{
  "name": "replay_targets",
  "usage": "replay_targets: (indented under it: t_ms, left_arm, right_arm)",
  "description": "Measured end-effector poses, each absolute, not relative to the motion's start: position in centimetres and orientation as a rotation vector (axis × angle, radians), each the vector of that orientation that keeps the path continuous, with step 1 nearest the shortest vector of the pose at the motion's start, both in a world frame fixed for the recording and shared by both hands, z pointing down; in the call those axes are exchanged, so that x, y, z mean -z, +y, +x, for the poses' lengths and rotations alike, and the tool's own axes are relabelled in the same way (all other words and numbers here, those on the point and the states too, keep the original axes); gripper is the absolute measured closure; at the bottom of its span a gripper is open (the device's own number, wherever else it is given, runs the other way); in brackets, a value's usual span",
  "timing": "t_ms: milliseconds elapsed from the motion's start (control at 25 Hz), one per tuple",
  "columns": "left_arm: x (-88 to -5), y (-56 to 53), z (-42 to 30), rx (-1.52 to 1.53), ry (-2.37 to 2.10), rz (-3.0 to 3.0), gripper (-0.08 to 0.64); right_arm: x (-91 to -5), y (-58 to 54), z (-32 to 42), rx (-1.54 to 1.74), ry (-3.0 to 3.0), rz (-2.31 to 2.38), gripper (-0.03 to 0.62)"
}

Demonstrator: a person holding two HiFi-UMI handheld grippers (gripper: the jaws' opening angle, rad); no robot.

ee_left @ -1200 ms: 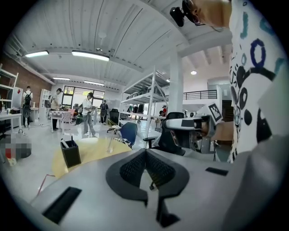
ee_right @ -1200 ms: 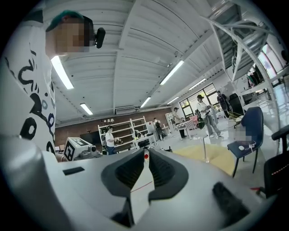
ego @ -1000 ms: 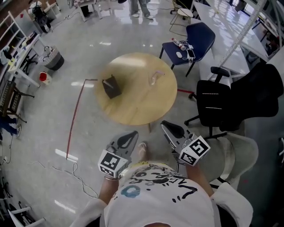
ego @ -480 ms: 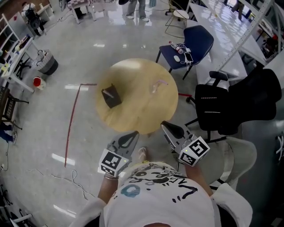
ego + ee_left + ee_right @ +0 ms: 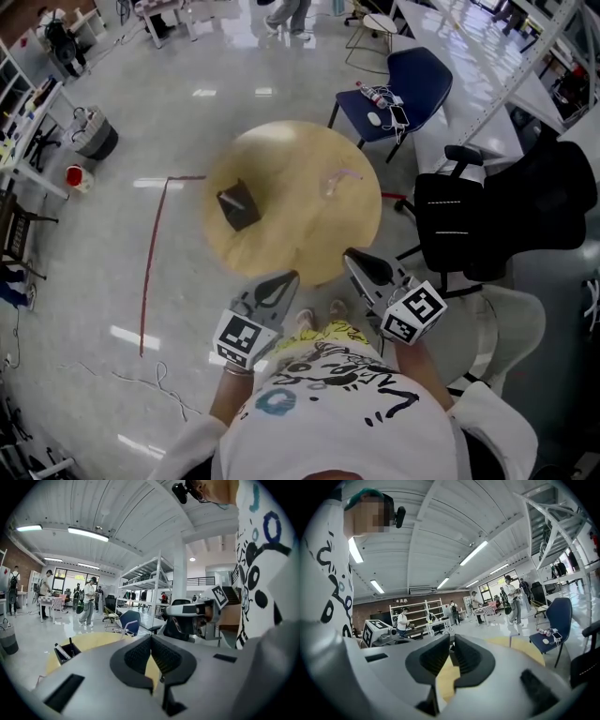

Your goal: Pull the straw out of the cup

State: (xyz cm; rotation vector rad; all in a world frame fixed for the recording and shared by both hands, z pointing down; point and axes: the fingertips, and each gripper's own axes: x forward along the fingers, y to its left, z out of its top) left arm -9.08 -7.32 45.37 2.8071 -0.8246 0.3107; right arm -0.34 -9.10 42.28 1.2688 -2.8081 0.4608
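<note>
A clear cup (image 5: pixel 334 182) with a pale straw leaning out of it stands right of centre on the round wooden table (image 5: pixel 291 234). My left gripper (image 5: pixel 286 277) and right gripper (image 5: pixel 352 256) hover side by side at the table's near rim, well short of the cup. Both point toward the table. In the left gripper view my left gripper (image 5: pixel 151 640) has its pads pressed together with nothing between them. My right gripper (image 5: pixel 451 643) in its own view is likewise shut and empty. The cup is not clear in either gripper view.
A black open box (image 5: pixel 238 206) sits on the table's left side. A blue chair (image 5: pixel 405 82) stands beyond the table. A black office chair (image 5: pixel 452 223) is close on the right. Red tape (image 5: pixel 153 253) marks the floor at left. People stand far off.
The person and both grippers have moved forward toward the table, so the gripper tips now reach its near rim. Both grippers stay shut and empty.
</note>
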Motion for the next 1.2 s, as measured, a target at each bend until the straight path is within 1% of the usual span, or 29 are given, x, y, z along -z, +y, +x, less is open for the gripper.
replay_targets:
  t_ms: [640,960,1200]
  left_arm:
    - [-45.5,-9.8,-10.2,-0.277,-0.925,2.780,0.545]
    - [-45.7,-12.9,-9.5,-0.307,-0.949,2.745,0.545]
    - [-45.8,-16.5,-6.4,-0.324,-0.989,2.715,0.545]
  right_arm:
    - [-41.6,-12.4,-2.9,-0.419,-2.846,1.116,0.563]
    - [-42.2,-15.7,-1.6,-0.469,-2.867,1.091,0.563]
    - [-44.3,-18.6,2.2,-0.477,-2.804,1.038,0.563]
